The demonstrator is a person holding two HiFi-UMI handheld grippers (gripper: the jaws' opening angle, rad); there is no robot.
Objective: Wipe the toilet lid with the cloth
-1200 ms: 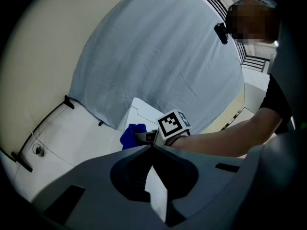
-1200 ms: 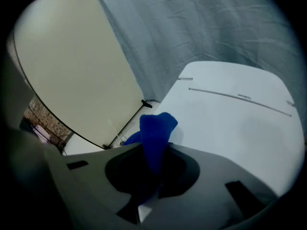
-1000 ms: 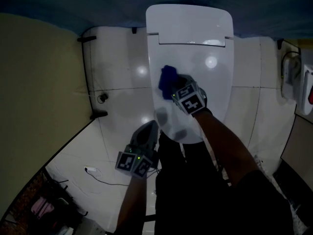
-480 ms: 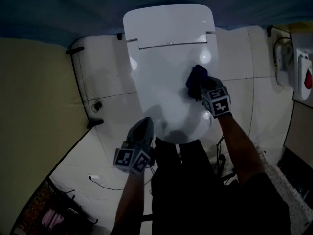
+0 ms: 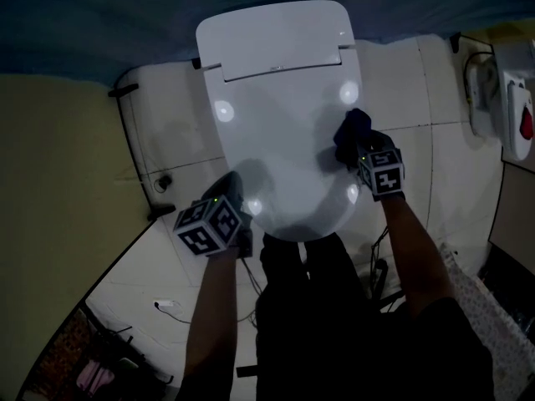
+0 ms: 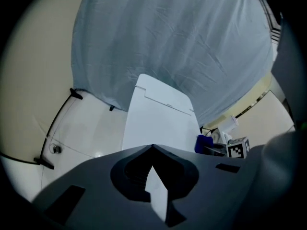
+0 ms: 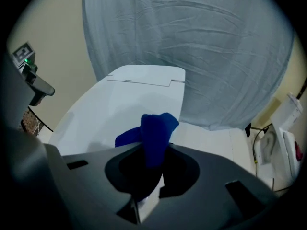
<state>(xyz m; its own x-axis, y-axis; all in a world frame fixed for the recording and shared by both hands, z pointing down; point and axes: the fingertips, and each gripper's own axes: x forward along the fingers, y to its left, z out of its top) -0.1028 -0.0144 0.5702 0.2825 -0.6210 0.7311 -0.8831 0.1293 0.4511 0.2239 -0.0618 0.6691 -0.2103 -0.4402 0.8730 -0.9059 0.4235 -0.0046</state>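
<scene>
The white toilet lid (image 5: 280,115) lies closed in the middle of the head view. My right gripper (image 5: 356,147) is over the lid's right edge, shut on a blue cloth (image 5: 352,129) that rests on the lid. In the right gripper view the cloth (image 7: 154,131) sticks up from between the jaws, with the lid (image 7: 115,107) ahead. My left gripper (image 5: 233,185) hovers at the lid's front left edge. Its jaws are shut on nothing in the left gripper view (image 6: 152,147), which also shows the lid (image 6: 156,121) and the cloth (image 6: 203,143).
A grey sheet (image 7: 192,47) hangs behind the toilet. White floor tiles (image 5: 180,132) surround it, with a beige wall (image 5: 58,182) to the left. A white fixture (image 5: 512,98) hangs on the right wall. A cable (image 5: 171,307) lies on the floor at the lower left.
My right gripper has dragged the blue cloth from the middle of the lid to its right edge. The left gripper has come up from the floor side to the lid's front left edge.
</scene>
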